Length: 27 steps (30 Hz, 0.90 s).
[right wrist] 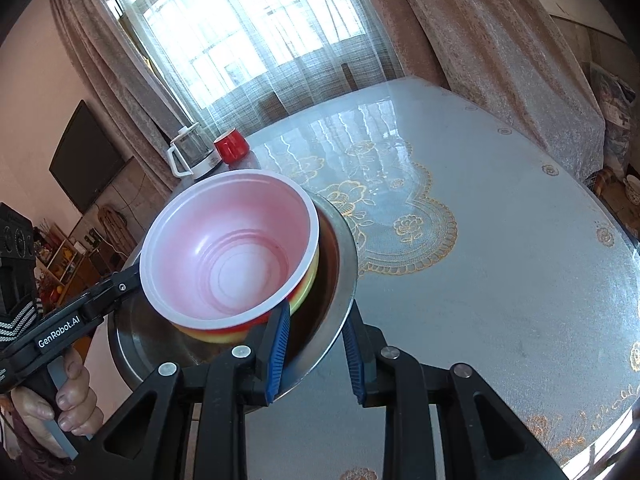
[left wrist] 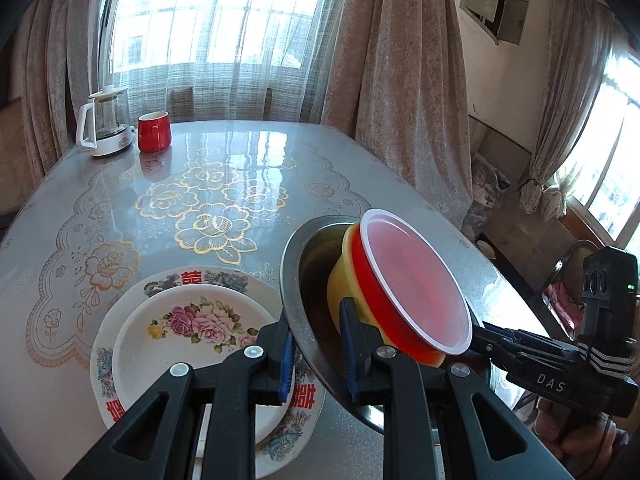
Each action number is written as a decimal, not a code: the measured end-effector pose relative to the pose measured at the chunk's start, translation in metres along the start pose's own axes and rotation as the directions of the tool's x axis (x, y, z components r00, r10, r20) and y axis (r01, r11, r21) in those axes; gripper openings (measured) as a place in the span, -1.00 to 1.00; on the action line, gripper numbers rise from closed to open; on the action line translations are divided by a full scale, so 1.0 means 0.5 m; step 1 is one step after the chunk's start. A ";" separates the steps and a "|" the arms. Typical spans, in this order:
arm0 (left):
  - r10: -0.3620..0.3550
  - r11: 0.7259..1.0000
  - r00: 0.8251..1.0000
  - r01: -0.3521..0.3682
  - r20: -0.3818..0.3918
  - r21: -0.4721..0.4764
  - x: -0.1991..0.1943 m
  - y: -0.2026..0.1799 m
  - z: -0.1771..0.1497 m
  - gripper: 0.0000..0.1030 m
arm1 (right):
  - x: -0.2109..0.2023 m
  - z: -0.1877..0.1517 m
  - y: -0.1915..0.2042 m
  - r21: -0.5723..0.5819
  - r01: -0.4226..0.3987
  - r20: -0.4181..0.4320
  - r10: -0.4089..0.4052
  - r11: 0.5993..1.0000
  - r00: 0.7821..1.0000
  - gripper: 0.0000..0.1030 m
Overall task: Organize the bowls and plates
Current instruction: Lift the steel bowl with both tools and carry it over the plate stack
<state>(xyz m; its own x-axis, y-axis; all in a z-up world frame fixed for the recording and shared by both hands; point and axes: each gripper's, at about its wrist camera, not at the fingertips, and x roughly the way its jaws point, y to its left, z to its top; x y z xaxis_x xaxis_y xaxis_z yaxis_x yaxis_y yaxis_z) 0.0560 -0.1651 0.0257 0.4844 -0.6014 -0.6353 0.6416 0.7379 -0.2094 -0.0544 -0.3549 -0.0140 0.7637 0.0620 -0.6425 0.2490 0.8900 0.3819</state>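
Observation:
A steel bowl [left wrist: 294, 280] is held tilted above the table, with a red plastic bowl [left wrist: 416, 280] nested in a yellow bowl [left wrist: 340, 276] inside it. My left gripper [left wrist: 318, 354] straddles the steel bowl's near rim, one finger inside and one outside. My right gripper [right wrist: 316, 354] straddles the opposite rim of the steel bowl [right wrist: 344, 280]; the red bowl's pink inside [right wrist: 236, 256] faces that camera. How tightly either pair of jaws bears on the rim is unclear. A small floral plate [left wrist: 188, 332] rests on a larger patterned plate [left wrist: 200, 280] on the table at the left.
A red mug [left wrist: 154, 132] and a glass kettle [left wrist: 106, 124] stand at the table's far left corner. The table [left wrist: 240, 184] has a glossy floral cover. Curtains and windows lie behind; a chair [left wrist: 568, 280] stands off the right edge.

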 end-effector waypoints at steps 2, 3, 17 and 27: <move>0.010 1.000 1.000 -0.010 0.014 -0.008 -0.013 0.012 0.001 -0.60 | 0.003 0.005 0.013 -0.015 -0.010 -0.003 0.010 1.000 1.000 -0.48; 0.017 1.000 1.000 -0.017 0.020 -0.012 -0.019 0.019 0.001 -0.60 | 0.005 0.009 0.019 -0.024 -0.016 -0.004 0.016 1.000 1.000 -0.48; 0.131 0.980 0.990 -0.122 0.043 -0.157 -0.091 0.187 -0.028 -0.58 | 0.090 0.039 0.177 -0.177 -0.131 -0.085 0.118 0.975 0.989 -0.49; 0.157 0.960 0.988 -0.155 -0.011 -0.232 -0.077 0.251 -0.073 -0.57 | 0.155 0.028 0.232 -0.223 -0.153 -0.154 0.121 0.963 0.981 -0.50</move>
<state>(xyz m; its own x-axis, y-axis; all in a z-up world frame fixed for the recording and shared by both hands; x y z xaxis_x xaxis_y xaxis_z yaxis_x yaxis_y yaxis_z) 0.0963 -0.0382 -0.0032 0.5723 -0.4750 -0.6685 0.4032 0.8728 -0.2749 0.0418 -0.2534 -0.0101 0.6875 0.2375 -0.6863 -0.0100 0.9480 0.3181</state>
